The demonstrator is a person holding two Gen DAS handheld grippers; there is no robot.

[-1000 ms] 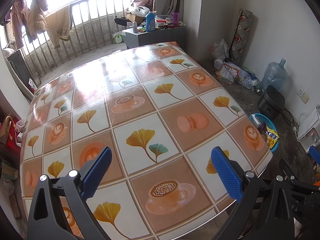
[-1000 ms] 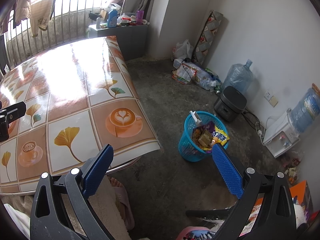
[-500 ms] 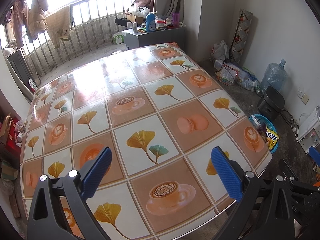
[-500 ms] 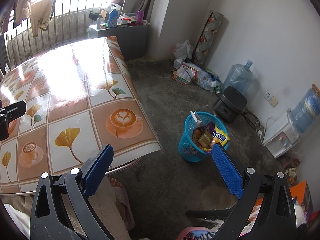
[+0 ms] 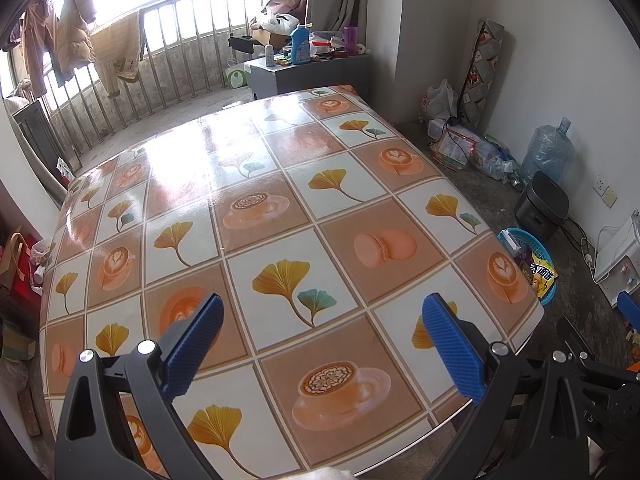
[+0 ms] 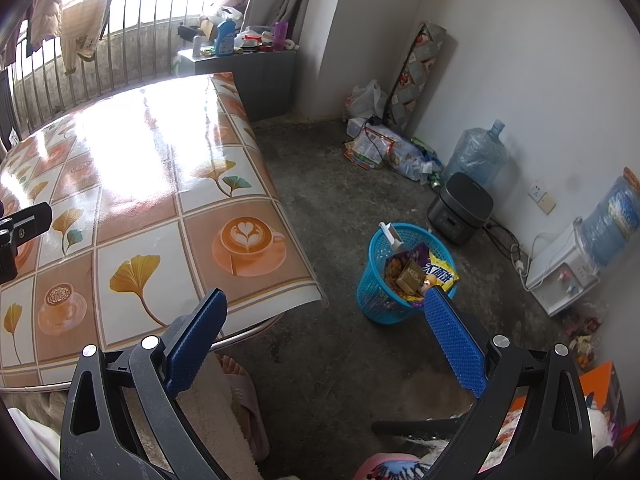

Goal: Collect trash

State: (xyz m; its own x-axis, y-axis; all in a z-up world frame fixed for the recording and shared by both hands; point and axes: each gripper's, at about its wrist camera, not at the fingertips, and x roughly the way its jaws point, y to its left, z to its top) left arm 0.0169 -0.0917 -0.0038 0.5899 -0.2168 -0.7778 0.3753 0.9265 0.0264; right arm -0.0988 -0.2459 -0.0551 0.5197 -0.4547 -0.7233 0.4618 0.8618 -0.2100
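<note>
Trash fills the blue basket [image 6: 390, 280] on the concrete floor, at about 1 o'clock from the right gripper [image 6: 326, 340], whose jaws gape wide with nothing between them. A yellow snack bag [image 6: 440, 274] and a brown packet [image 6: 410, 278] lie on top. The left gripper [image 5: 320, 344] hangs over the patterned surface [image 5: 280, 216], jaws wide apart and holding nothing; the basket sits off its 3 o'clock edge.

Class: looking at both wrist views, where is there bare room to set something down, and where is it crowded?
The glossy patterned tablecloth is bare edge to edge. Bare concrete floor lies between the table and the blue plastic mesh basket. Crowded: the basket, heaped with wrappers, and the wall corner with bags.
</note>
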